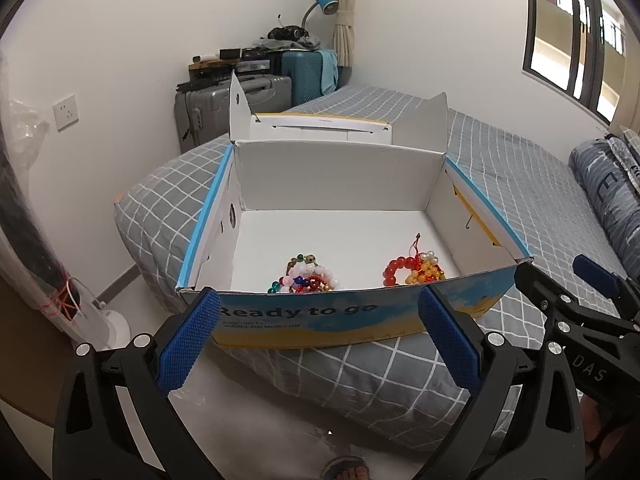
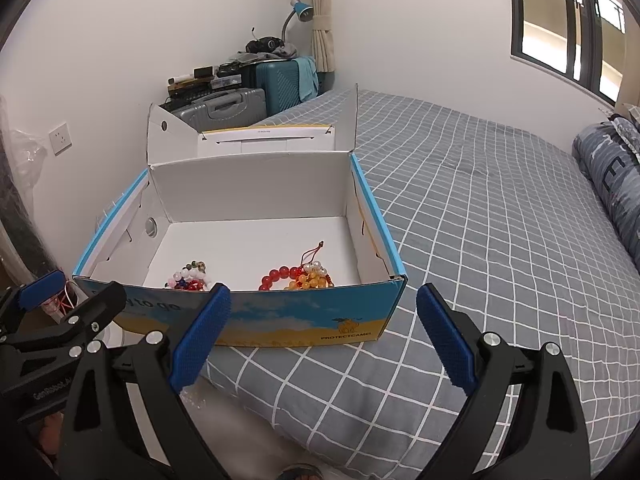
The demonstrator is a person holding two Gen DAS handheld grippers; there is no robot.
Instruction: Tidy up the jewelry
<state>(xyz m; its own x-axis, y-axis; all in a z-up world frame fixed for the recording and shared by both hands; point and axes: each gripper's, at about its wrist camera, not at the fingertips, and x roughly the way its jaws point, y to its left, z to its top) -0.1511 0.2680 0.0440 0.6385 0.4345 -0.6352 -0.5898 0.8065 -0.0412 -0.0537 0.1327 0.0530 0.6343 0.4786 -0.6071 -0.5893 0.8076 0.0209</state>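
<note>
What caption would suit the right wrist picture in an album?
Open right gripper faces an open shoebox on a checked bed, two bead bracelet clusters inside.

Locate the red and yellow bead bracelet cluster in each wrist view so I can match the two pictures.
Left wrist view: the red and yellow bead bracelet cluster lies right of centre, on the shoe box floor by the near wall.
Right wrist view: the same cluster sits just left of centre, again against the near wall.
Shared landmark: the blue desk lamp on the suitcases.

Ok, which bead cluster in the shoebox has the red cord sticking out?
The orange-red and yellow bead cluster on the right side of the shoebox; the multicoloured cluster to its left shows no such cord.
</note>
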